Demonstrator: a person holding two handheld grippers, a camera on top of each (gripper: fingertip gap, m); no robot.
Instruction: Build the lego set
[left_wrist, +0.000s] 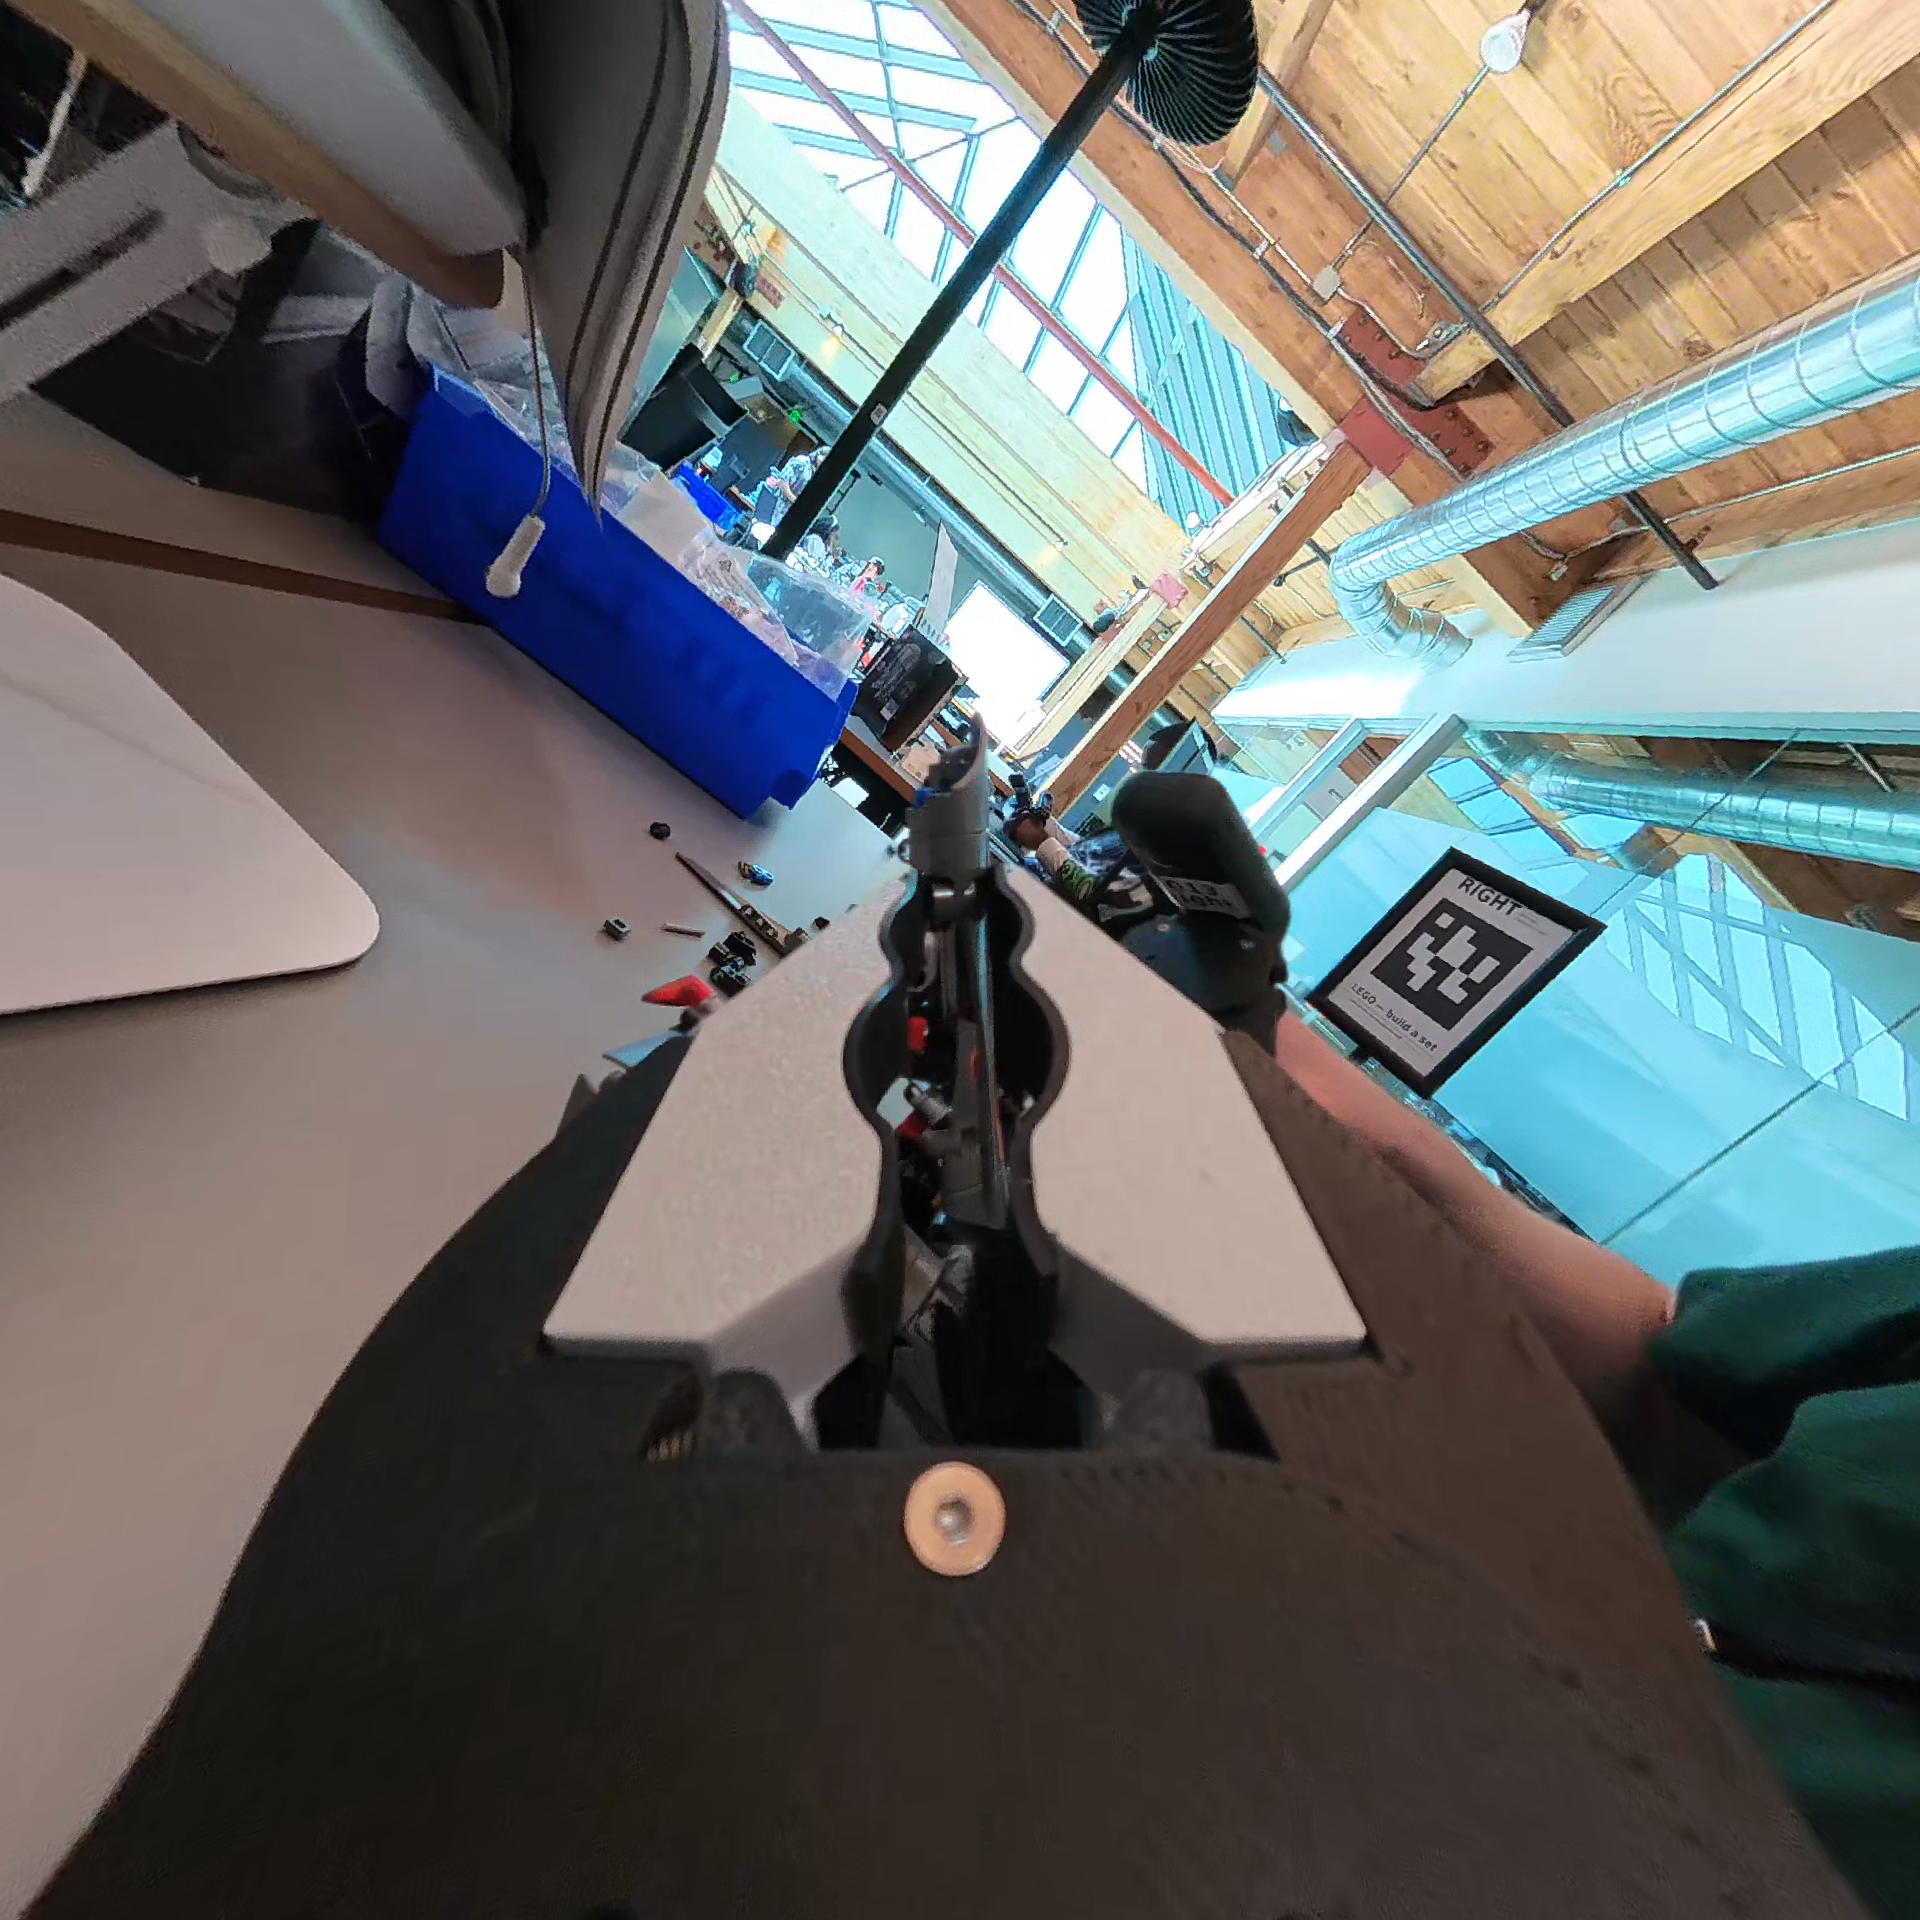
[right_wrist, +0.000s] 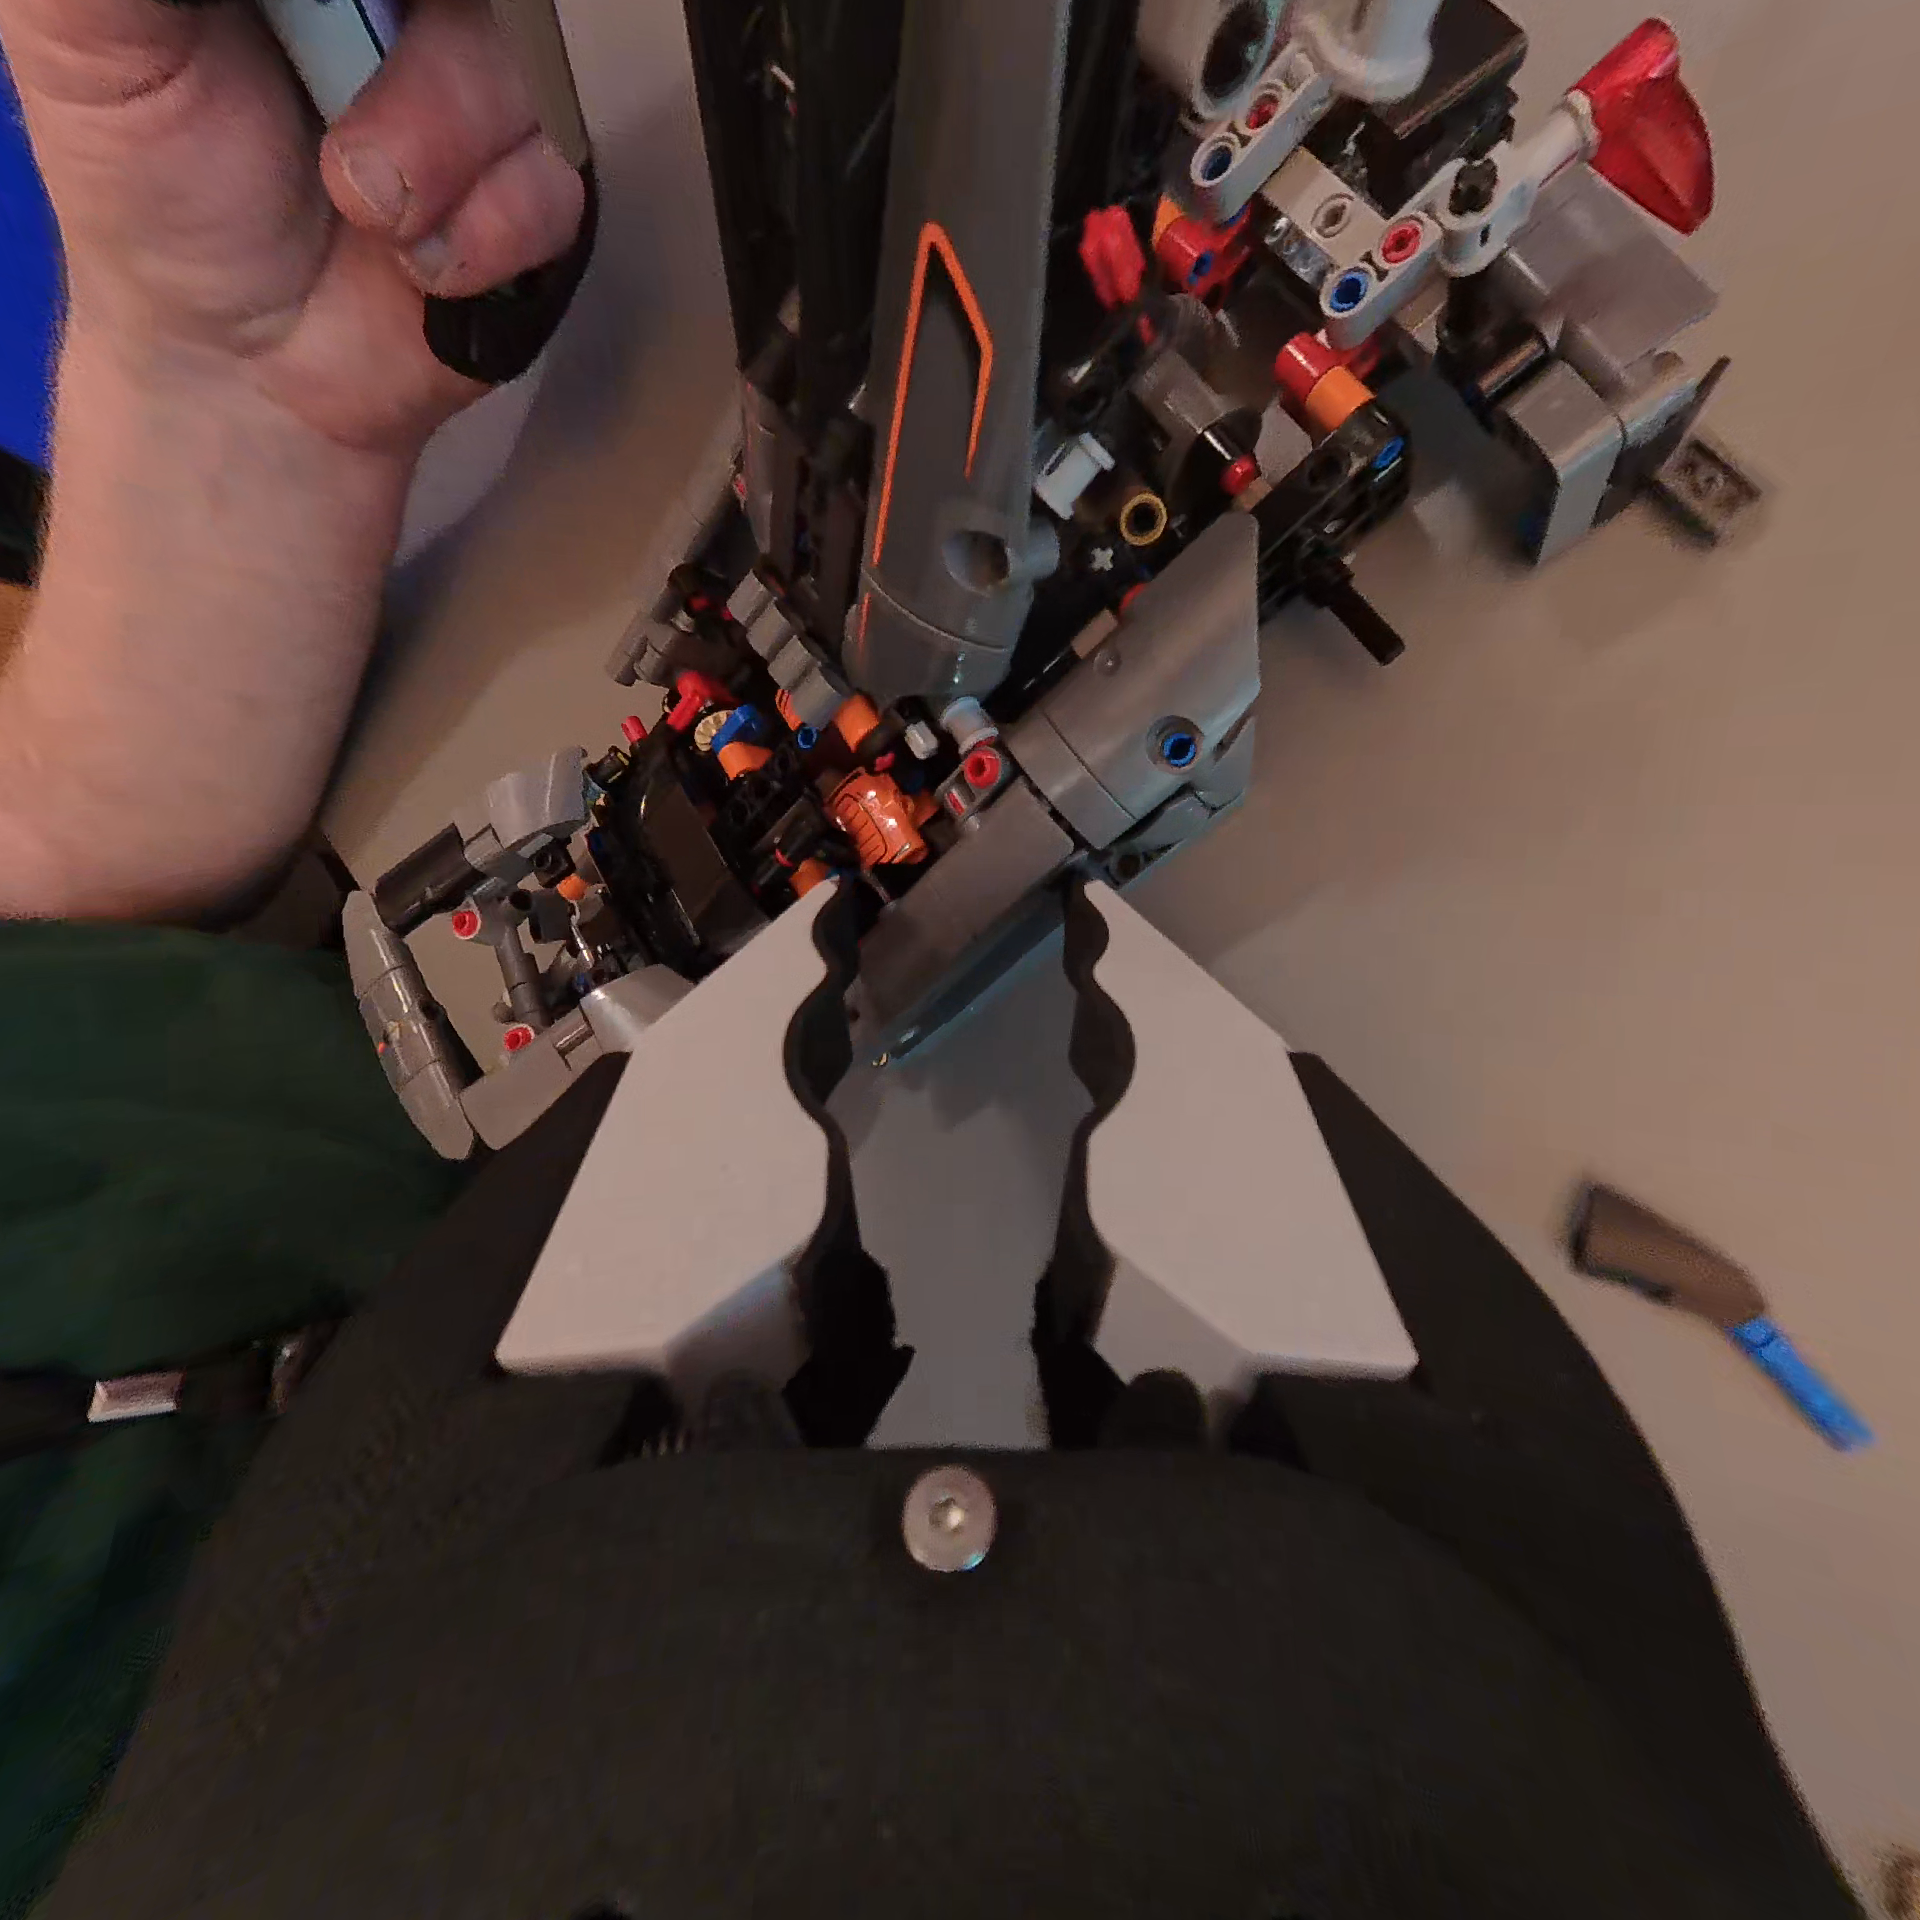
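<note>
A half-built grey and black Lego Technic model with orange trim and a red translucent fin (right_wrist: 1039, 499) rests on the pale grey tabletop (right_wrist: 1507, 935), its long grey body rising between both tools. The left gripper (left_wrist: 951, 904) is clamped narrowly around the model's upright grey section, apparently to steady it while the other side is worked. The right gripper (right_wrist: 961, 925) stands with its jaws parted, fingertips straddling a dark grey panel at the model's lower edge; whether the pads touch it cannot be told, so it reads as an approach or a light brace rather than a firm hold. A bare hand (right_wrist: 208, 436) grips the left tool's handle just beside the model. A loose brown and blue Lego piece (right_wrist: 1714, 1309) lies apart on the table, and small spare parts (left_wrist: 717, 935) are scattered near the left tool. Beyond them a blue plastic bin (left_wrist: 613, 623) sits at the table's edge, holding clear plastic bags (left_wrist: 769, 592), likely unsorted pieces
</note>
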